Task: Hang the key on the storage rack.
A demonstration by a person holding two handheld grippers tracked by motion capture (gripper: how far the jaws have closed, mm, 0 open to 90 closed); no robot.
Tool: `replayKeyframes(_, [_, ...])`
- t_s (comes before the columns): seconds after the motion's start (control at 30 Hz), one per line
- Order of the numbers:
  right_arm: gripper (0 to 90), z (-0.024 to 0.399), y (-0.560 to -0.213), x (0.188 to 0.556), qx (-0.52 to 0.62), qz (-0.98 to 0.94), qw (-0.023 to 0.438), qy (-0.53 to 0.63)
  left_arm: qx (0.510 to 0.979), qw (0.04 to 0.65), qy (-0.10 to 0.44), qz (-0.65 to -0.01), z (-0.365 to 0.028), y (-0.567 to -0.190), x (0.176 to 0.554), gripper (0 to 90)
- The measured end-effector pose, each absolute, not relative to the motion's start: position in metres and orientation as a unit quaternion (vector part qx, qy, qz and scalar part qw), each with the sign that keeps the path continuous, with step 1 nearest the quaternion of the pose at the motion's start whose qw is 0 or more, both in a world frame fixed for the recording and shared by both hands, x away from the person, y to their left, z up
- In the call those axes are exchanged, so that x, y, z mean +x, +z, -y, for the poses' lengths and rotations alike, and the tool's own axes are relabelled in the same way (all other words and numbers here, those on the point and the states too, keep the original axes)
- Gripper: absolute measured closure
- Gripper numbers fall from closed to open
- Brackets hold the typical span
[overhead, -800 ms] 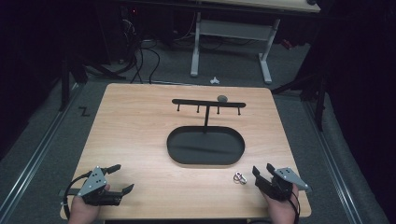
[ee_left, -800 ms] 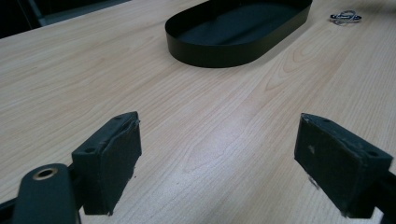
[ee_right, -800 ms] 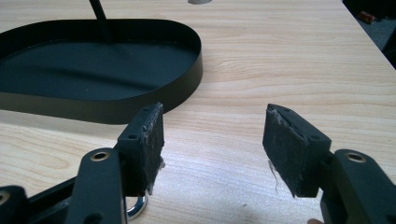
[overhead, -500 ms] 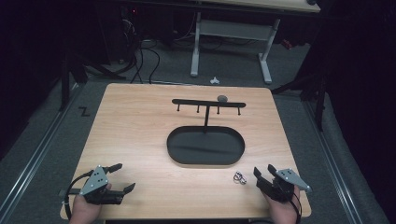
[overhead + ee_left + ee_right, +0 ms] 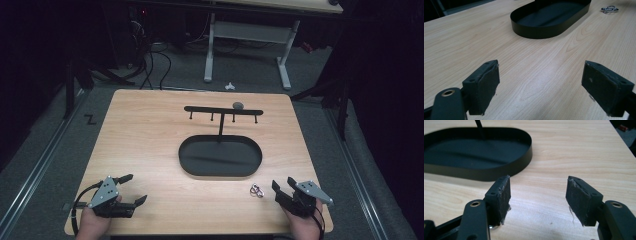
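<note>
A black oval tray (image 5: 220,156) lies in the middle of the wooden table (image 5: 150,130), with a T-shaped hook rack (image 5: 222,111) rising from its far edge. A small grey lump (image 5: 238,105) sits on top of the rack's bar. Small silver rings (image 5: 257,190) lie on the wood near the front right, just left of my right gripper (image 5: 282,183), which is open and holds nothing. My left gripper (image 5: 136,188) rests open at the front left, also with nothing in it. In the left gripper view the tray (image 5: 541,32) and rings (image 5: 609,9) lie beyond the wide jaws (image 5: 540,85). The right gripper (image 5: 539,195) faces the tray's rim (image 5: 499,173).
The table's front edge runs just under both hands. Bare wood lies between the two grippers and on either side of the tray. Behind the table stand a white desk frame (image 5: 245,45) and cables on the floor (image 5: 150,60).
</note>
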State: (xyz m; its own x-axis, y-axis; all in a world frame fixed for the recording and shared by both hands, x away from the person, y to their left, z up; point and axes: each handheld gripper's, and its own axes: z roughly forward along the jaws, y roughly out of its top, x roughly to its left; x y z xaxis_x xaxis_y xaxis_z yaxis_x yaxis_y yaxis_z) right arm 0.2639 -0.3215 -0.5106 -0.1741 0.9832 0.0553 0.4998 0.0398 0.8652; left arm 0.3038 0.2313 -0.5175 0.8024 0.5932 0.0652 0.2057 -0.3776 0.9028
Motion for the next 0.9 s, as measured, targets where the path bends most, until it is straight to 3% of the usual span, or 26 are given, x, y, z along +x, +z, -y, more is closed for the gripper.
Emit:
replayKeyframes(0.57, [36.9, 0.317, -0.499, 0.271, 0.568, -0.707, 0.264, 0.327, 0.814, 0.495, 0.186, -0.242, -0.233, -0.519, 0.3, 15.3])
replayKeyframes(0.9, [37.0, 0.315, -0.494, 0.295, 0.563, -0.769, 0.202, 0.223, 0.816, 0.493, 0.181, -0.243, -0.236, -0.52, 0.297, 15.3])
